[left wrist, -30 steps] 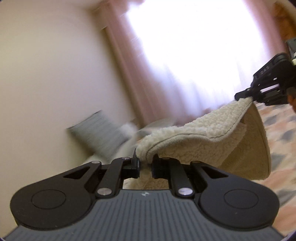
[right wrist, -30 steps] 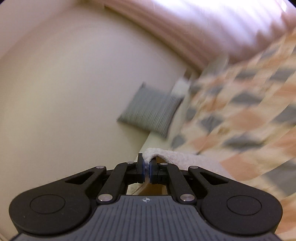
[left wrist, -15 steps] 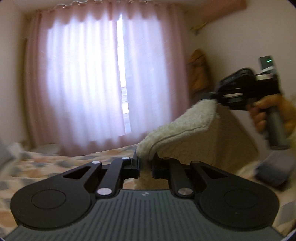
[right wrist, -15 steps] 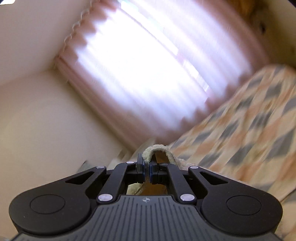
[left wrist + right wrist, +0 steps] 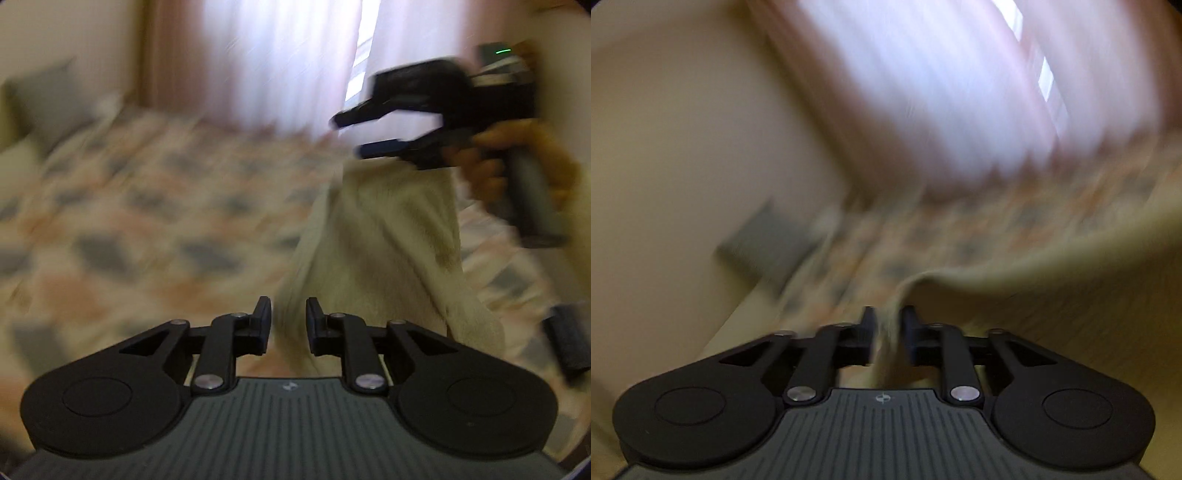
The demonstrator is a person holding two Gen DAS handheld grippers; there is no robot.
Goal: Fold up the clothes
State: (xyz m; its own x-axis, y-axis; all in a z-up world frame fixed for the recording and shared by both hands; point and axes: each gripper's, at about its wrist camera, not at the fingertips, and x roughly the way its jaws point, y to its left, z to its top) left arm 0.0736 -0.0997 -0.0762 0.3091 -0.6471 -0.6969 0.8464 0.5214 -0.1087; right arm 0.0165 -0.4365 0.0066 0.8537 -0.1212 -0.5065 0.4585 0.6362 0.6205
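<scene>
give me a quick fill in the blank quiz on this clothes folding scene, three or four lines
1. The fleece garment is ____ in colour.
2. The bed cover under it has a ____ pattern of peach and grey.
3. In the left wrist view the space between the left gripper pads holds ____.
4. The curtain in front of the bright window is ____.

Missing words: cream; diamond; nothing; pink

Nubbly cream fleece garment (image 5: 388,236); matt black plastic tool (image 5: 288,325); patterned cloth bedspread (image 5: 147,206)
</scene>
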